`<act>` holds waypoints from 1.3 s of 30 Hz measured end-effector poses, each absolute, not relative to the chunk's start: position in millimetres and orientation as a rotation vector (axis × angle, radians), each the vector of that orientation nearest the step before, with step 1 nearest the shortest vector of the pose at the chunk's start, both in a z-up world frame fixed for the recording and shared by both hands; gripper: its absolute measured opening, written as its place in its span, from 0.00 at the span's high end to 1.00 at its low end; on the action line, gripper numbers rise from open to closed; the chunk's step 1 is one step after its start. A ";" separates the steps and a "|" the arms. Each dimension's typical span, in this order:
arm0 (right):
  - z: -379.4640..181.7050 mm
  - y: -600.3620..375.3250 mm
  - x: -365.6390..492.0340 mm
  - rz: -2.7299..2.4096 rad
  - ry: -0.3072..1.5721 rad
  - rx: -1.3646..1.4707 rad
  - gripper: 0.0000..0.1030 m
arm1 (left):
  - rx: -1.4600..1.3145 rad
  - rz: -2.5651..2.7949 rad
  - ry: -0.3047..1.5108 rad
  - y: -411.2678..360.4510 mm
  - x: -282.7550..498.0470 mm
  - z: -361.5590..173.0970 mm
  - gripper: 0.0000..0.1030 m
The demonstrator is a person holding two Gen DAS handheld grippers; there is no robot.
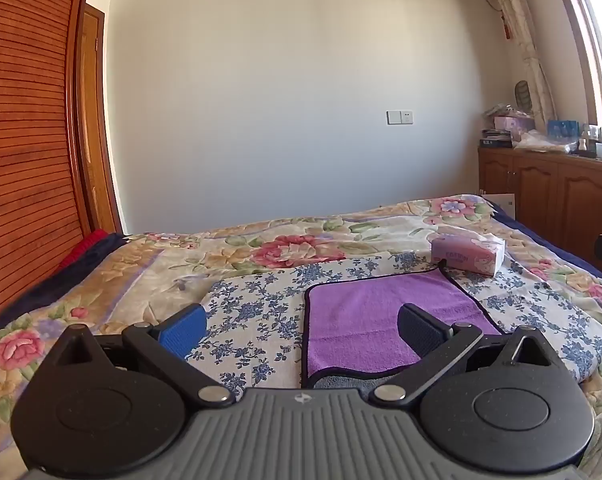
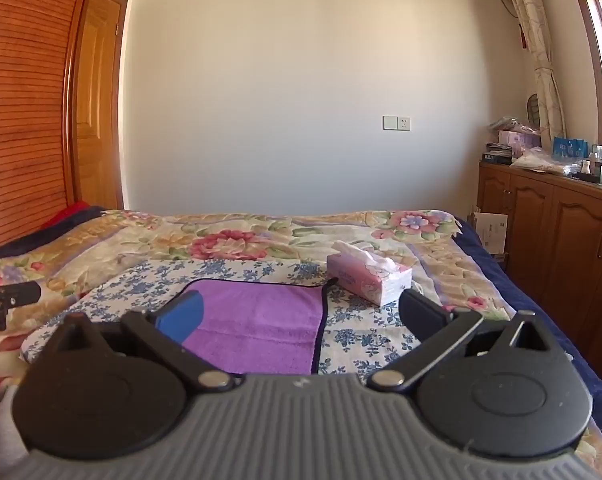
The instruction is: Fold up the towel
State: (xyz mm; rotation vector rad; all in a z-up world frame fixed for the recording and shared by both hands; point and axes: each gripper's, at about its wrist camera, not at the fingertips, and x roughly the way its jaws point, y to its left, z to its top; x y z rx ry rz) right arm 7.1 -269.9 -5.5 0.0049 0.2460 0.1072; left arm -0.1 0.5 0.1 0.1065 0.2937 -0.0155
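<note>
One towel: a purple towel (image 1: 385, 320) with a dark bound edge lies flat on a blue-flowered cloth (image 1: 261, 316), which is spread over the bed.
Towel's near edge: in the left wrist view a grey underside shows along the near edge, just ahead of the gripper body.
Towel's far corner: a small dark loop sticks out at the far right corner, just beside the tissue pack.
Left gripper (image 1: 301, 330): spread wide and holding nothing; its blue finger sits over the flowered cloth and its dark finger over the towel, and whether either touches the fabric cannot be told.
Right gripper (image 2: 301, 314): also spread wide with nothing between the fingers; the blue finger overlaps the towel's left part in view and the dark finger sits near the tissue pack.
Tissue pack (image 2: 367, 276): pink and white, a tissue sticking up from the top, resting on the bedding just beyond the towel's far right corner.
Floral bedspread (image 1: 293, 248): large pink and yellow flowers, lying under the blue-flowered cloth.
Wooden cabinet (image 2: 557, 232): stands to the right of the bed, its top crowded with boxes and bottles.
Wall socket (image 2: 397, 123): white plate on the plain far wall.
Slatted wooden panel (image 1: 21, 152): fills the left side.
</note>
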 end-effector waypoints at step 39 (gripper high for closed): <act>-5.8 -269.5 9.1 0.105 0.245 0.005 0.00 | 0.118 -0.015 0.293 2.4 -1.2 1.7 0.00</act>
